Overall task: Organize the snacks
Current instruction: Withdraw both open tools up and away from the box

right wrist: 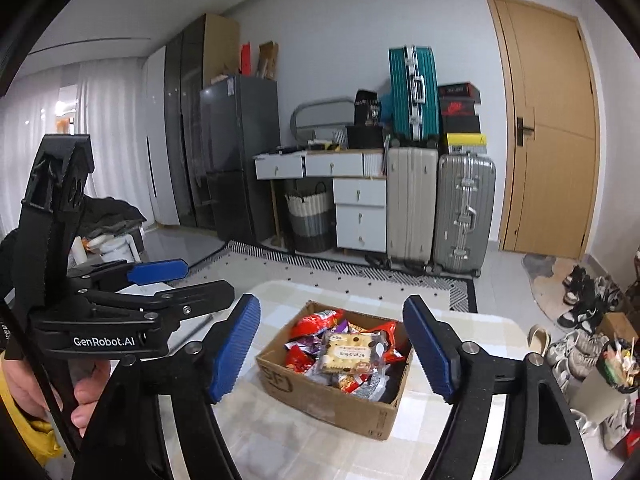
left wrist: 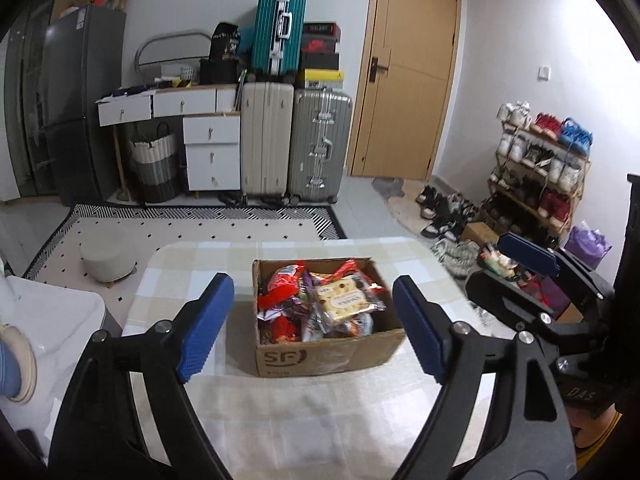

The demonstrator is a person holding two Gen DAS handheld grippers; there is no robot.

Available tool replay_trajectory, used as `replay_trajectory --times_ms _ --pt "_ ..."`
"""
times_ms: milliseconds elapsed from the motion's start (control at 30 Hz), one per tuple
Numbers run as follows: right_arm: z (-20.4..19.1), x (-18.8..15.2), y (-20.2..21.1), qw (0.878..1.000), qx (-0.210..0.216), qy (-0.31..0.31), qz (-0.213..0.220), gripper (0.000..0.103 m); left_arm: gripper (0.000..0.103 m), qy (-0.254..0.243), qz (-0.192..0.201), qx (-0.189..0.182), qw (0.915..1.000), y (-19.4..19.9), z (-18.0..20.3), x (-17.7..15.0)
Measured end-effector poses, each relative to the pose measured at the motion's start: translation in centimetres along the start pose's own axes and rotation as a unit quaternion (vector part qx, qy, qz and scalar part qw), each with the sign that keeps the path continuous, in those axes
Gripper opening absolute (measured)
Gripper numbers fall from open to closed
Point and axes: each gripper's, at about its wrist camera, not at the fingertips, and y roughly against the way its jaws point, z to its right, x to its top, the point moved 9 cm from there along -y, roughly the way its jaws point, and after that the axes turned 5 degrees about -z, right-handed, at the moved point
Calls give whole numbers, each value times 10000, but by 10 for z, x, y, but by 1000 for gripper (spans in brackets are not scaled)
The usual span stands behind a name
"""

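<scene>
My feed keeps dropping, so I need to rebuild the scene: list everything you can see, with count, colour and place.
cardboard box: one, brown, open, middle of the table
snack packets: many, mostly red, purple and silver, one clear biscuit pack on top, inside the box
table: one, pale checked cloth, foreground
suitcases: three, teal above, beige and silver below, far wall
drawer unit: one, white, left of the suitcases
basket: one, white and grey, under the drawers
fridge: one, dark grey, far left
door: one, wooden, shut
shoe rack: one, full of shoes, right wall
left gripper: blue pads, open, empty
right gripper: blue pads, open, empty
</scene>
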Motion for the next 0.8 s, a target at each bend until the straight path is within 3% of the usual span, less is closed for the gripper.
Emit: replay_trajectory --times_ms 200,267,300,600,800 --pt "-14 2 67 9991 -60 6 430 92 88 1 312 19 9995 70 12 -16" --pt "-16 1 88 9982 -161 7 575 98 101 -13 441 47 9990 93 13 -22" --pt "-17 0 97 9979 -187 12 620 98 102 -3 541 97 9985 107 13 -26" --pt "-26 -16 169 9954 -277 84 917 102 102 -23 1056 489 9932 198 4 -61" --pt "-31 -35 189 9948 -309 27 966 102 102 54 1122 644 9916 228 -7 -85"
